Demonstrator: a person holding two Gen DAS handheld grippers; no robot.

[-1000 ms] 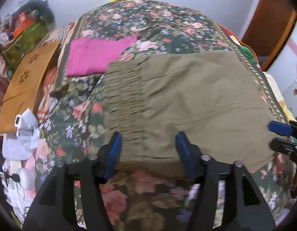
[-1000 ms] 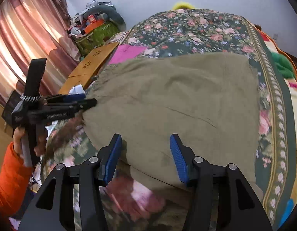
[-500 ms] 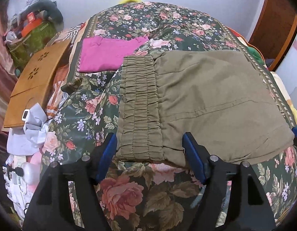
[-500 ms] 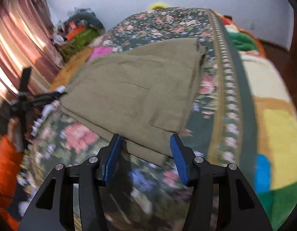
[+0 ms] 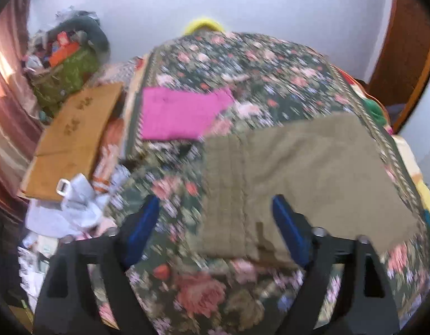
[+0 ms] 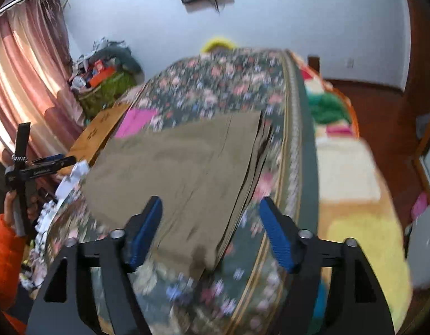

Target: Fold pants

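Observation:
The olive pants (image 5: 304,178) lie folded flat on the floral bedspread (image 5: 243,64), waistband (image 5: 223,195) to the left. They also show in the right wrist view (image 6: 181,173), with stacked layer edges on their right side. My left gripper (image 5: 215,231) is open and empty, held back above the pants' near edge. My right gripper (image 6: 212,234) is open and empty, above the pants' near right corner. The left gripper (image 6: 52,163) also shows in the right wrist view at the far left, held in a hand. Both views are blurred.
A folded pink garment (image 5: 181,111) lies on the bed behind the pants. A wooden board (image 5: 72,136), white clutter (image 5: 75,206) and a green bag (image 5: 67,81) are on the left. Colourful blankets (image 6: 351,173) lie right of the bed. A curtain (image 6: 22,92) hangs at left.
Both grippers have pulled back and up from the pants, so more of the room shows. The right gripper view has swung to the pants' right edge. Both stay open and empty.

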